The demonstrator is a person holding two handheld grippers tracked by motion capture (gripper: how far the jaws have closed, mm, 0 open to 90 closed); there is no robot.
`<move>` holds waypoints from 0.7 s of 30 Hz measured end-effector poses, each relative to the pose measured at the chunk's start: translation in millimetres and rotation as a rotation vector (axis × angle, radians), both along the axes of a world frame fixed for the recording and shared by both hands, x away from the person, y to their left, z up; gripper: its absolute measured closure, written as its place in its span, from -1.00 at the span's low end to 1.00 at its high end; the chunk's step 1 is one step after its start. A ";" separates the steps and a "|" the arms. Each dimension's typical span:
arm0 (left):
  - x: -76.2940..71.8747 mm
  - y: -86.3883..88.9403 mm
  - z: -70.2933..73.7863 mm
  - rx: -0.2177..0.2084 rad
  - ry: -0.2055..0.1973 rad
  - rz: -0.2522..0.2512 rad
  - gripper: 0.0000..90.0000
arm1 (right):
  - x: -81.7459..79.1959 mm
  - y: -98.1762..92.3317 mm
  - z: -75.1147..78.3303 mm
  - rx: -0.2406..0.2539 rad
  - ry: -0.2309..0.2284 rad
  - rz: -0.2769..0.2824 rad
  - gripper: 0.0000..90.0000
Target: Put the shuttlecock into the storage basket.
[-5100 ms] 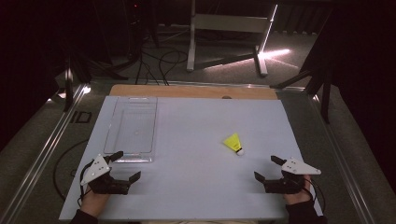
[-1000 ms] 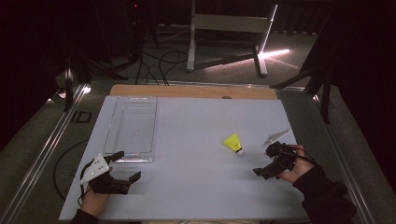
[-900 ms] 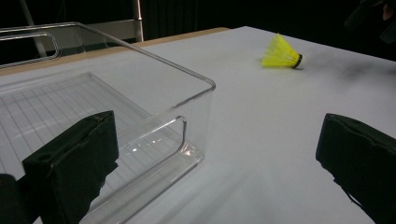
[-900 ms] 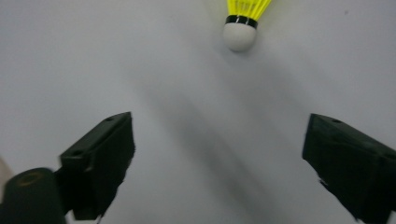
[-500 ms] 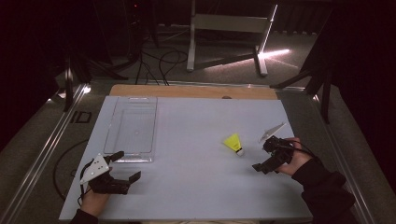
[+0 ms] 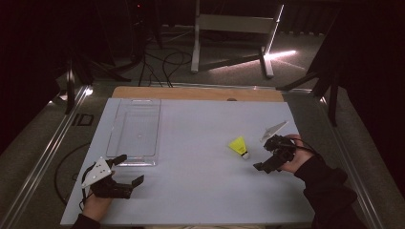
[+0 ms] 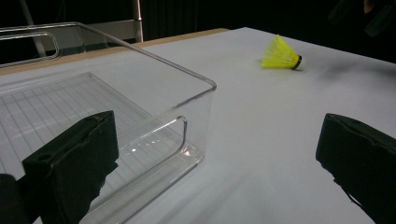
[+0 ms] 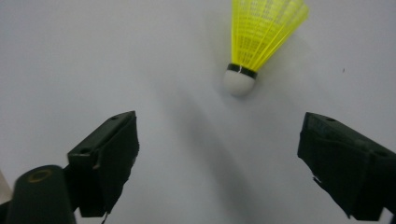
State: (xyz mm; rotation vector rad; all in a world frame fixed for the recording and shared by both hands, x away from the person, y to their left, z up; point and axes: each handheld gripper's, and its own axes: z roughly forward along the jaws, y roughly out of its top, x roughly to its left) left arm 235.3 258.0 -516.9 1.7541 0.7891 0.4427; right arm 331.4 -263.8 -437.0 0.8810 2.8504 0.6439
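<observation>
Your right gripper (image 6: 268,153) gapes just beside the shuttlecock (image 6: 238,146); left gripper (image 6: 125,170) gapes well apart, bare sheet (image 6: 200,191) between.

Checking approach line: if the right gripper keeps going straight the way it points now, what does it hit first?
Most likely the yellow shuttlecock: it lies cork-end toward the open right gripper, a little right of centre, nothing between them. The gripper looks angled down, so it could meet the white tabletop first.

- Left gripper (image 6: 128,170), lower left of the high view: jaws spread wide, held low by the hand.
- Right gripper (image 6: 267,152), right of centre: jaws apart, tilted downward.
</observation>
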 end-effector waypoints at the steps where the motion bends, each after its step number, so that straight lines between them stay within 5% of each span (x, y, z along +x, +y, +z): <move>1: 0.0 0.0 0.0 -0.001 0.000 0.000 -1.00 | 3.3 0.4 1.6 0.011 -0.003 -0.001 -0.79; 8: 0.0 -0.2 -0.1 -0.002 0.002 -0.003 -1.00 | 14.5 4.1 3.9 0.019 -0.072 -0.024 -0.79; 21: 0.2 0.0 -0.2 -0.002 0.003 -0.006 -1.00 | 31.9 14.3 1.9 0.065 -0.093 -0.014 -0.79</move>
